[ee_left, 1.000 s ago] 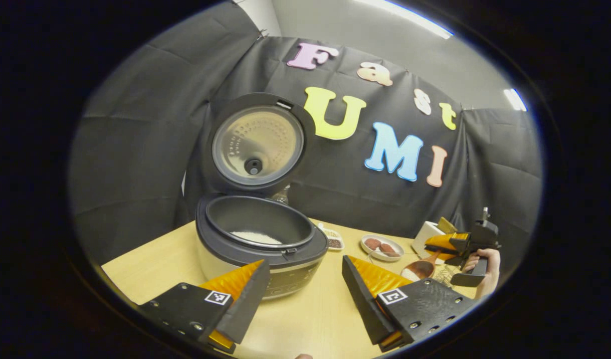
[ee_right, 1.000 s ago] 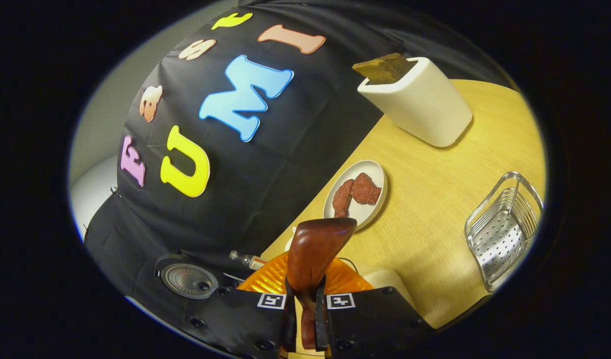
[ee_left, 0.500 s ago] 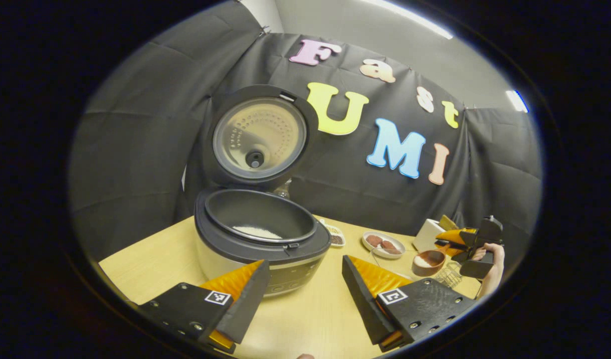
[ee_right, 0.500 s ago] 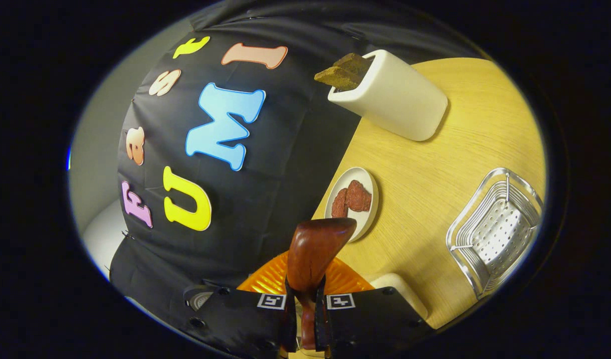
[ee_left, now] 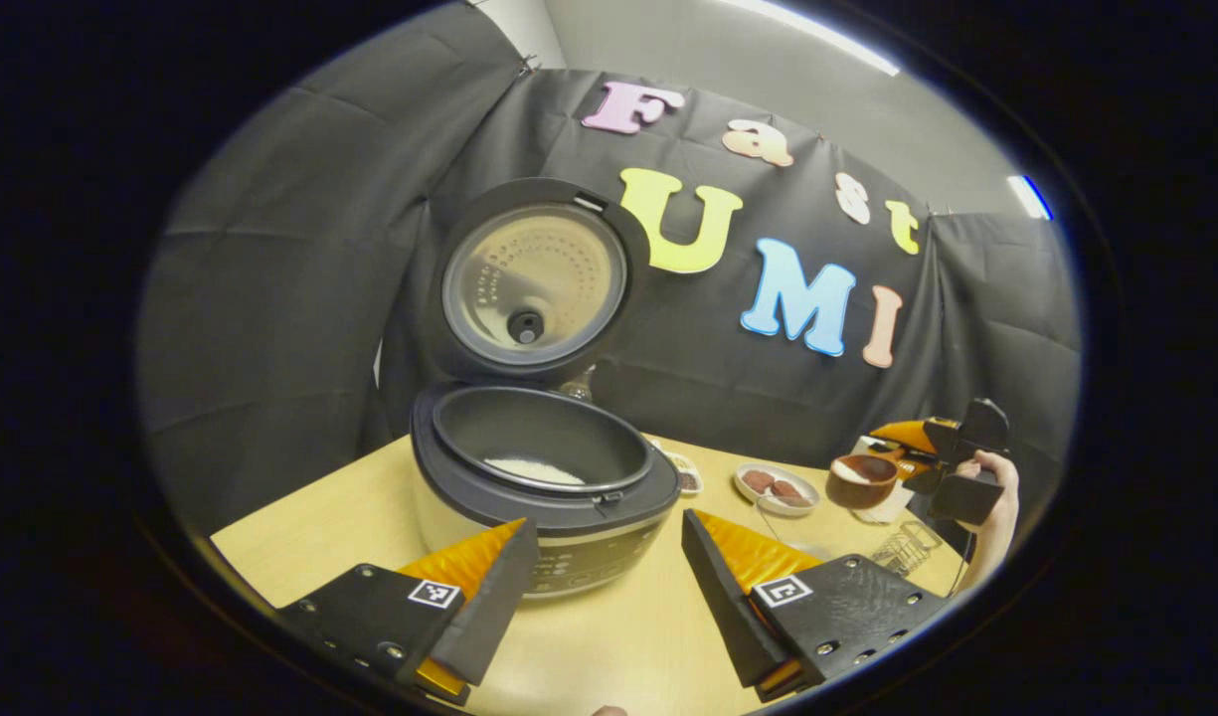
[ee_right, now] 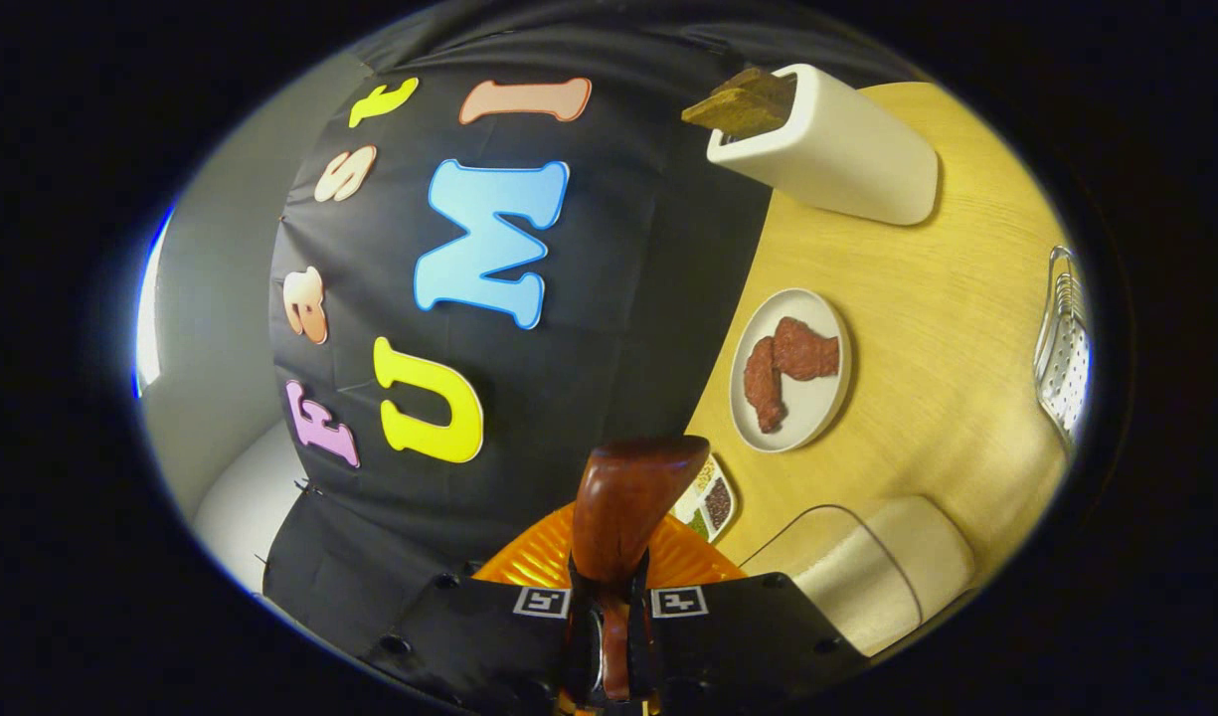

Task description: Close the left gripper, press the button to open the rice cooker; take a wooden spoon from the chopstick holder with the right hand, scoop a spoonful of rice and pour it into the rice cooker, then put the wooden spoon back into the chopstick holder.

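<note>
Right gripper [ee_left: 912, 452], clamped on the spoon [ee_left: 860, 479] loaded with rice, hangs well right of the open cooker [ee_left: 544, 477], bowl pointing toward the pot, while the left gripper [ee_left: 601, 577] idles spread just before the cooker.

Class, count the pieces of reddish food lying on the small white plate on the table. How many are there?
2. Both lie on the white plate: one piece nearer the white holder, the other piece touching it, nearer the wall. Smaller bits underneath could be hidden.

No legible text or nos; rice cooker [ee_left: 554, 497] front panel markings too small/blurred to read
</note>
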### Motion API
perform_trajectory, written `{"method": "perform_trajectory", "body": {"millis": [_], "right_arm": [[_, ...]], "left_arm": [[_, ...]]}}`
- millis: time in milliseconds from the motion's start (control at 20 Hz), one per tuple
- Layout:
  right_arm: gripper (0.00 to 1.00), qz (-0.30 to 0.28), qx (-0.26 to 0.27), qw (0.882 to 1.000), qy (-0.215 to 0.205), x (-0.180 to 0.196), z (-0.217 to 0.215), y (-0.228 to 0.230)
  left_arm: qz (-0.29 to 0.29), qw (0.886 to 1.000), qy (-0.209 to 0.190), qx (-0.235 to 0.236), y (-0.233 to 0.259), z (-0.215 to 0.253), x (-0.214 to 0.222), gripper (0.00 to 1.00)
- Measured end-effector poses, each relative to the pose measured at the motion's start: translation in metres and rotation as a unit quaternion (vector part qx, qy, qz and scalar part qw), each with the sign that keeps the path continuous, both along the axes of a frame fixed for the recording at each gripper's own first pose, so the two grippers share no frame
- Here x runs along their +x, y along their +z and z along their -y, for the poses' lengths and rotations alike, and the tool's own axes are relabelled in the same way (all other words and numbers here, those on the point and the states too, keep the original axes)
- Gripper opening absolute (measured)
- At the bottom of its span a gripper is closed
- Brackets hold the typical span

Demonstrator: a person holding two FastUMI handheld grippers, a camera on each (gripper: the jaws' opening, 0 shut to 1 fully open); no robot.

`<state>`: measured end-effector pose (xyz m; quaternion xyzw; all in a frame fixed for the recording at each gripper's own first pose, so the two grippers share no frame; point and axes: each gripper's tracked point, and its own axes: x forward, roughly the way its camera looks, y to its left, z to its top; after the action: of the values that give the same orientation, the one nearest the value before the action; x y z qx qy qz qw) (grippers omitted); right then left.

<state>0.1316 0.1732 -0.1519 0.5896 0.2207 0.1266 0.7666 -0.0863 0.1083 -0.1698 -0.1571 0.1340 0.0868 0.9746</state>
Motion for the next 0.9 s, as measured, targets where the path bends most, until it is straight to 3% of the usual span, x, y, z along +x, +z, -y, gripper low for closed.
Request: {"method": "perform_trajectory", "body": {"millis": [400, 900], "right_arm": [[0.15, 0.037, 0.016, 0.998, 0.045, 0.002, -0.086, 0.049], [0.15, 0.064, -0.017, 0.992, 0.104, -0.002, -0.205, 0.071]], "left_arm": [[-0.005, 1.000, 0.012, 0.014, 0.000, -0.029, -0.020, 0.90], [0.001, 0.999, 0.034, 0.029, 0.013, -0.065, -0.043, 0.91]]}}
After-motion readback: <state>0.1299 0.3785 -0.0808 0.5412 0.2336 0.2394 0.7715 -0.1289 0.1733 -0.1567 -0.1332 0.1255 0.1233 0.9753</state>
